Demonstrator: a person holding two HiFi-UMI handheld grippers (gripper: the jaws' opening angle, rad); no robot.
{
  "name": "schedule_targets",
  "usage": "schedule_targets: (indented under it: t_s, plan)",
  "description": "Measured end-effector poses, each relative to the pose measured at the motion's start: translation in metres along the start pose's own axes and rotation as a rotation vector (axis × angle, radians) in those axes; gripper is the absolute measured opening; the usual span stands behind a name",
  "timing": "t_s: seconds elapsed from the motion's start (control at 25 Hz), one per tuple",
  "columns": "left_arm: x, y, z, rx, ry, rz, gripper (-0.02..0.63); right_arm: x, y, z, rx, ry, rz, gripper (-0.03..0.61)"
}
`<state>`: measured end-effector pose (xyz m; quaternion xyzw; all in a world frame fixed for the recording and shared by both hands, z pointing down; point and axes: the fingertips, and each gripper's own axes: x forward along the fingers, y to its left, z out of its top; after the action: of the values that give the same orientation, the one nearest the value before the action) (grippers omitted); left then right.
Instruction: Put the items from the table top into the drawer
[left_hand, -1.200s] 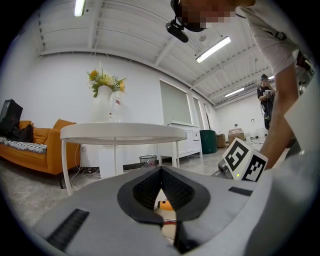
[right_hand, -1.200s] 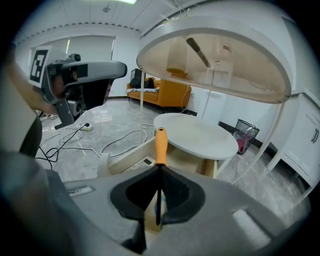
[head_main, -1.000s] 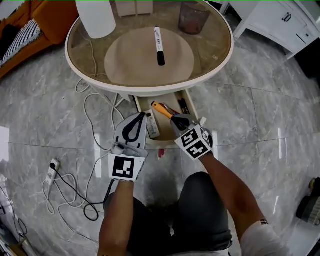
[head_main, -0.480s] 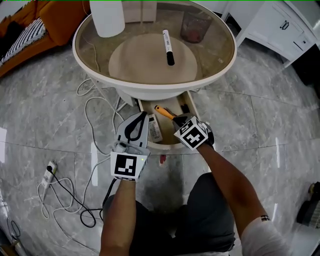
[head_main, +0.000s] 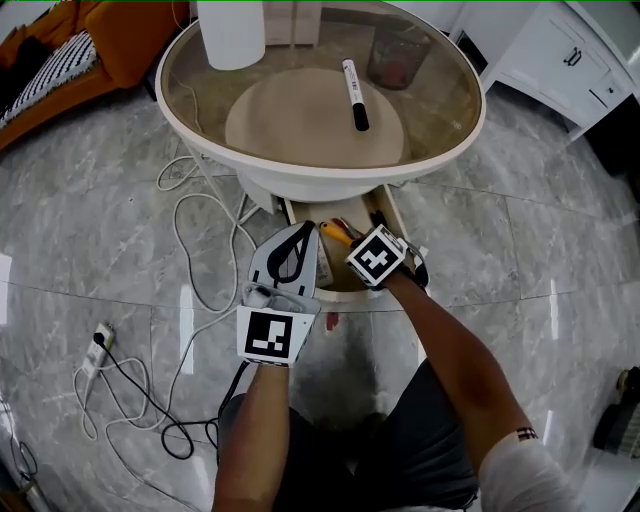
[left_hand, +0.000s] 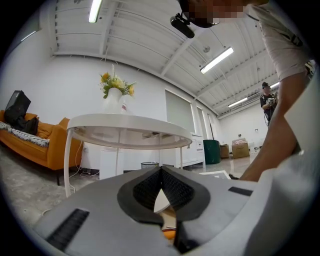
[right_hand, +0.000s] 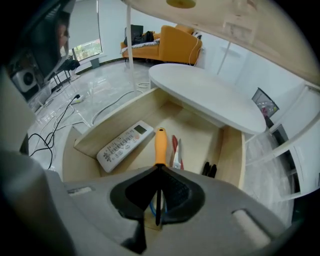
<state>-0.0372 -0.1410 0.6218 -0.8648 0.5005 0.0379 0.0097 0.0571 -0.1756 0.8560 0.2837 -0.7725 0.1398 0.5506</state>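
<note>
Pinching the dark shaft of an orange-handled tool, the right gripper has its jaws nearly closed and tilts steeply down over the open drawer. Inside the drawer lie a remote control, a red-handled item and black pens. The left gripper points level at lower centre, jaws together and empty. A marker lies on the table at upper centre.

orange sofa, white cabinet, power strip on marble floor
</note>
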Motion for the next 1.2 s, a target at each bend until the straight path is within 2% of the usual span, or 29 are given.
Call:
schedule_targets:
  t_s: [0.24, 0.56, 0.72, 0.84, 1.04, 1.2]
  plan:
    - [0.005, -0.014, 0.001, -0.004, 0.000, -0.026, 0.000, 0.003, 0.006, -0.005, 0.019, 0.045, 0.018, 0.020]
    - [0.007, -0.019, -0.011, 0.011, 0.015, -0.037, 0.000, -0.003, 0.011, -0.007, 0.005, 0.030, 0.028, 0.026]
    - [0.009, -0.021, -0.022, -0.004, 0.051, -0.053, 0.000, -0.012, 0.005, 0.003, 0.017, -0.082, 0.018, 0.049]
    - [0.011, -0.022, -0.026, -0.005, 0.068, -0.065, -0.001, -0.042, 0.007, 0.020, 0.058, -0.201, 0.017, 0.051]
    - [0.009, -0.022, -0.027, 0.019, 0.077, -0.076, 0.000, -0.089, 0.008, 0.042, 0.146, -0.419, 0.021, 0.023]
    - [0.008, -0.020, -0.021, 0.003, 0.070, -0.072, 0.000, -0.118, 0.005, 0.046, 0.190, -0.524, 0.015, 0.002]
